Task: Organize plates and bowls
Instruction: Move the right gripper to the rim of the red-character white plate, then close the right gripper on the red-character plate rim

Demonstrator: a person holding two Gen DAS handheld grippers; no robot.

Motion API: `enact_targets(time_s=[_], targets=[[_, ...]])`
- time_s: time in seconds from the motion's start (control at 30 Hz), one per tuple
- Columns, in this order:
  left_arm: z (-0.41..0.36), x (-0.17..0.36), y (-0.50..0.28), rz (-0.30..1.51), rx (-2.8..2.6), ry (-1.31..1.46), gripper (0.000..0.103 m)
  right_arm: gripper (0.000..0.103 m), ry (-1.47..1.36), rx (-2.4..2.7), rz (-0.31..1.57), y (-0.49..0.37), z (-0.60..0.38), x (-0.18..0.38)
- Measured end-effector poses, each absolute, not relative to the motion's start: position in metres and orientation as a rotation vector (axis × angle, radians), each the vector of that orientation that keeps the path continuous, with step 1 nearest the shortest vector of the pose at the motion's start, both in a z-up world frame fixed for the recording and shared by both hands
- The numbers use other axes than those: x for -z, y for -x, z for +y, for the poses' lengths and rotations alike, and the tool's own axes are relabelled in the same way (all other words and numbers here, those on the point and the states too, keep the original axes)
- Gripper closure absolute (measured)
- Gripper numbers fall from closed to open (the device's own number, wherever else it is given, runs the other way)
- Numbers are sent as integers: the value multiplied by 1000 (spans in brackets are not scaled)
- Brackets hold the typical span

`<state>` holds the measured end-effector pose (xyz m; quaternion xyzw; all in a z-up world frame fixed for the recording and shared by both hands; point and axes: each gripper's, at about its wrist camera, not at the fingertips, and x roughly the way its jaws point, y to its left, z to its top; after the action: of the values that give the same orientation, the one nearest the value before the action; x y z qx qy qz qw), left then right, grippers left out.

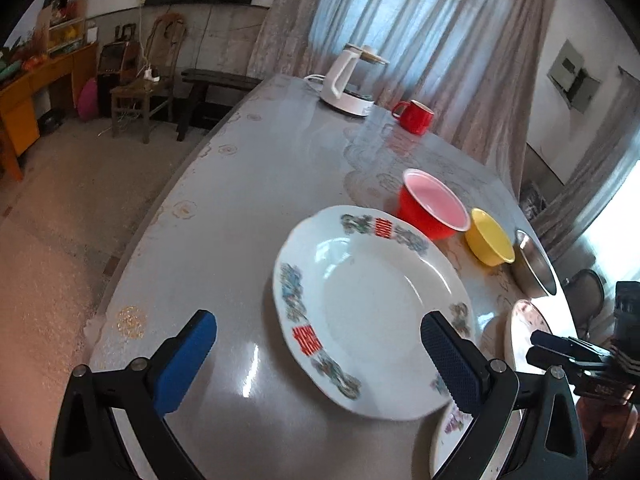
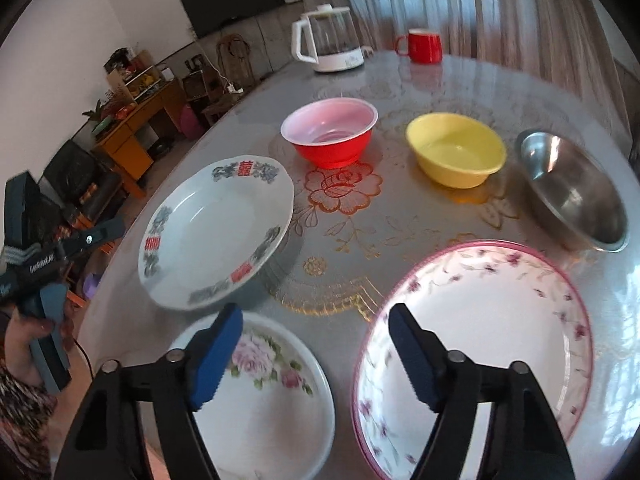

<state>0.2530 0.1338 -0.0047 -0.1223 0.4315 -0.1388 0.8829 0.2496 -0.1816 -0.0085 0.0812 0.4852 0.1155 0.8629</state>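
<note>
A white plate with red characters (image 1: 372, 308) (image 2: 216, 232) lies at the table's left side. My left gripper (image 1: 316, 332) stands open at its near side, the right finger over its rim and the left finger beside it. My right gripper (image 2: 314, 320) is open too, over the gap between a rose-printed plate (image 2: 264, 396) and a pink-rimmed floral plate (image 2: 480, 344). Nothing sits between either pair of fingers. Behind the plates stand a red bowl (image 2: 332, 136) (image 1: 434, 208), a yellow bowl (image 2: 456, 152) (image 1: 490, 242) and a steel bowl (image 2: 576, 192) (image 1: 534, 264).
A white kettle (image 2: 328, 40) and a red mug (image 2: 422, 46) stand at the far end of the grey patterned table (image 2: 340, 216). The table edge (image 1: 132, 248) drops to the floor on the left. A person's hand (image 2: 20, 344) holds the left gripper's handle.
</note>
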Motion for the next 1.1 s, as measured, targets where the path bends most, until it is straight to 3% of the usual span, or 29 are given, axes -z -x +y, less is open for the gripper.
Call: enact_targets(time_s=[0.37, 0.5, 0.63, 0.8, 0.87, 1.1], targets=[[136, 21, -278, 926, 306, 305, 3, 28, -322, -317, 1082, -306, -168, 27], [131, 24, -287, 937, 324, 313, 5, 37, -415, -328, 1164, -326, -170, 45], [126, 32, -297, 969, 335, 304, 21, 48, -447, -324, 1176, -336, -171, 55], [120, 44, -305, 999, 353, 300, 31, 64, -463, -335, 1166, -342, -169, 60], [117, 46, -307, 1008, 366, 293, 38, 67, -468, -343, 1170, -344, -169, 61], [106, 52, -313, 1022, 395, 265, 40, 71, -539, -398, 1179, -349, -163, 72]])
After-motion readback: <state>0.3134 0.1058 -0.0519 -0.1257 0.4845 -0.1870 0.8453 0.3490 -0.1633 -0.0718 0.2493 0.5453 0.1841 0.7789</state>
